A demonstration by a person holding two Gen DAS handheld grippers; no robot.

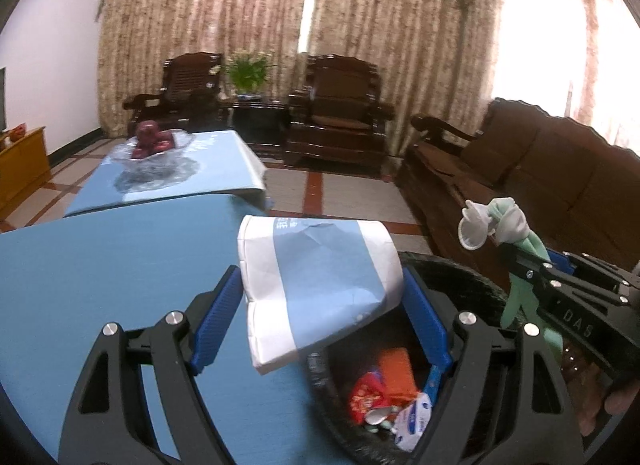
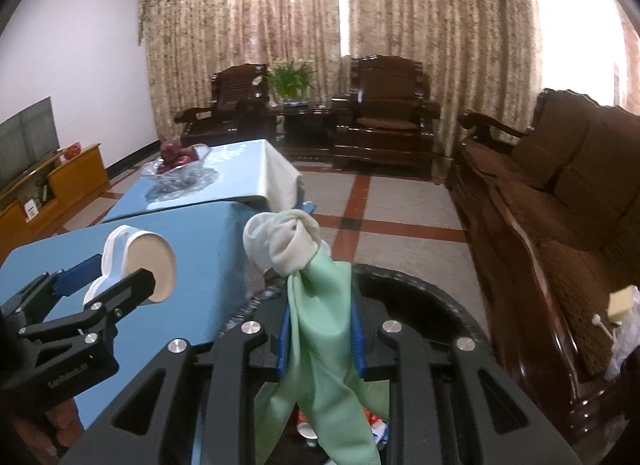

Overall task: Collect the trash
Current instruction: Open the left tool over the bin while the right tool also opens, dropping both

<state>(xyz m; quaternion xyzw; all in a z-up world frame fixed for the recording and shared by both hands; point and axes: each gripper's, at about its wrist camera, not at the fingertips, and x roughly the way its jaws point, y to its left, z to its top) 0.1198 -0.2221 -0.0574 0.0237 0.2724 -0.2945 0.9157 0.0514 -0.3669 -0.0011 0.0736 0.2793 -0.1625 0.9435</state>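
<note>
Both hands carry trash toward the black bin [image 1: 452,277], which stands against the edge of the blue table [image 1: 100,265] — this looks like the delivery step of the collecting. The left gripper [image 1: 320,305] has its blue pads spread wide around a crushed paper cup [image 1: 316,285], white with a pale blue band; the cup spans the gap and overhangs the bin's near rim, so it appears held, though pad contact on the right side is hard to confirm. The right gripper [image 2: 320,329] is pressed nearly together, pinching a green rubber glove [image 2: 320,345] with a bunched white end, raised over the bin mouth. Inside the bin lie red and orange wrappers [image 1: 384,385] and a white packet. The next move, I judge, calls for bringing each item squarely above the opening — then spreading the jaws so the cup and glove fall in rather than catch on the rim or slide onto the table.
</note>
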